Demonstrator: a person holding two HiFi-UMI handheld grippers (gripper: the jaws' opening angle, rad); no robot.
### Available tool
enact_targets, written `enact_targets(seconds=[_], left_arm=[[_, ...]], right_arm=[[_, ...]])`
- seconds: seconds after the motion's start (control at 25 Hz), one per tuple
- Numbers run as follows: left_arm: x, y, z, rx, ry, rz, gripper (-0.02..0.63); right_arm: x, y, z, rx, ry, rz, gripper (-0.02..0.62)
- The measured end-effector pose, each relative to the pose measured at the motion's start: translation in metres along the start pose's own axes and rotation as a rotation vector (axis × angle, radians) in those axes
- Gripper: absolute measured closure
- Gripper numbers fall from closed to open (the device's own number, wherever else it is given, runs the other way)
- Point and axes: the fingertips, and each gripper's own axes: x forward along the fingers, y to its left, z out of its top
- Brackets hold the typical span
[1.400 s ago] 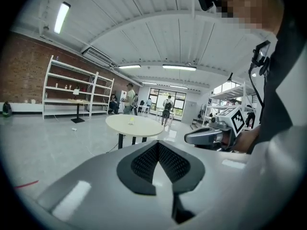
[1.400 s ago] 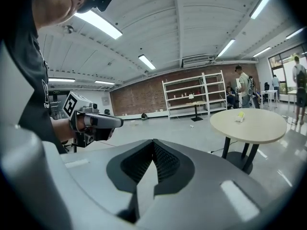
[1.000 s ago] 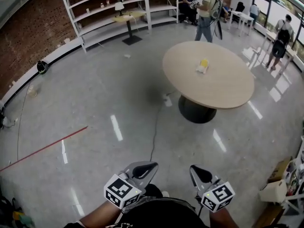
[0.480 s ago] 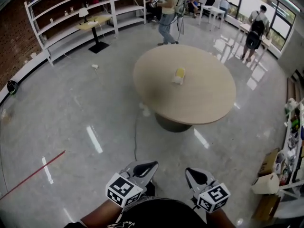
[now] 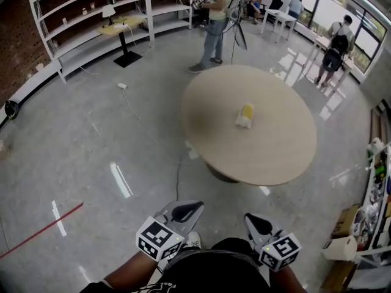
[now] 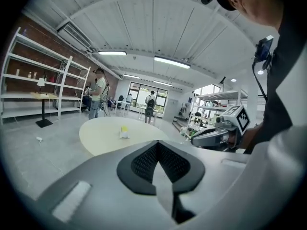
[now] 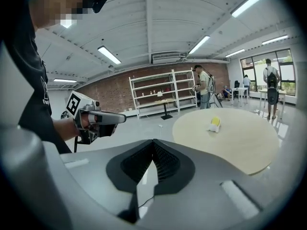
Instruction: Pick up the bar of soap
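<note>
A yellow and white bar of soap (image 5: 245, 115) lies near the middle of a round light wooden table (image 5: 275, 157). It also shows small in the left gripper view as the soap (image 6: 124, 131) and in the right gripper view as the soap (image 7: 214, 124). Both grippers are held close to my body, well short of the table. My left gripper (image 5: 189, 211) is shut and empty, and so is my right gripper (image 5: 256, 223). In each gripper view the jaws meet with nothing between them.
A person (image 5: 215, 23) stands at the table's far side, and another person (image 5: 336, 49) stands at the right by the windows. White shelving (image 5: 91, 35) and a small side table (image 5: 122, 29) line the brick wall. A cable (image 5: 178, 182) runs over the floor. Shelves with boxes (image 5: 366, 224) stand at the right.
The view has swung and come nearer the table, so the soap now sits lower and more to the right. Both grippers stay shut and low by my body.
</note>
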Motion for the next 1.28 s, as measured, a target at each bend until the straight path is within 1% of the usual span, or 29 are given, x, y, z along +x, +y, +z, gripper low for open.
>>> enact_targets(seconds=[0.08,0.2,0.36,0.6,0.68,0.8,0.92,1.08,1.16,1.28], left_arm=[[-0.002,0.017,0.007,0.012,0.004,0.021,0.6],[0.003,0.054,0.014,0.038,0.015,0.09,0.6],[0.003,0.092,0.023,0.018,0.007,0.119,0.6],[0.025,0.149,0.048,0.01,0.049,0.162,0.6],[0.043,0.162,0.064,0.023,0.046,0.178,0.6],[0.069,0.191,0.098,0.06,0.031,0.191,0.6],[0.094,0.216,0.126,0.084,0.028,0.185,0.6],[0.135,0.246,0.146,0.119,0.044,0.156,0.6],[0.159,0.259,0.151,0.117,0.055,0.126,0.6],[0.193,0.272,0.143,0.115,0.101,0.05,0.6]], right_arm=[[0.021,-0.005,0.007,0.007,0.028,0.015,0.589],[0.052,-0.013,0.021,-0.017,0.039,0.051,0.589],[0.088,-0.027,0.036,-0.038,0.037,0.061,0.589],[0.139,-0.072,0.065,-0.002,0.034,0.071,0.589],[0.149,-0.094,0.075,-0.009,0.022,0.078,0.589],[0.174,-0.128,0.097,-0.007,-0.003,0.07,0.589],[0.203,-0.163,0.116,0.016,-0.015,0.04,0.589],[0.235,-0.208,0.139,0.021,-0.022,-0.018,0.589],[0.251,-0.234,0.147,0.027,-0.015,-0.061,0.588],[0.271,-0.267,0.147,0.072,0.001,-0.134,0.549]])
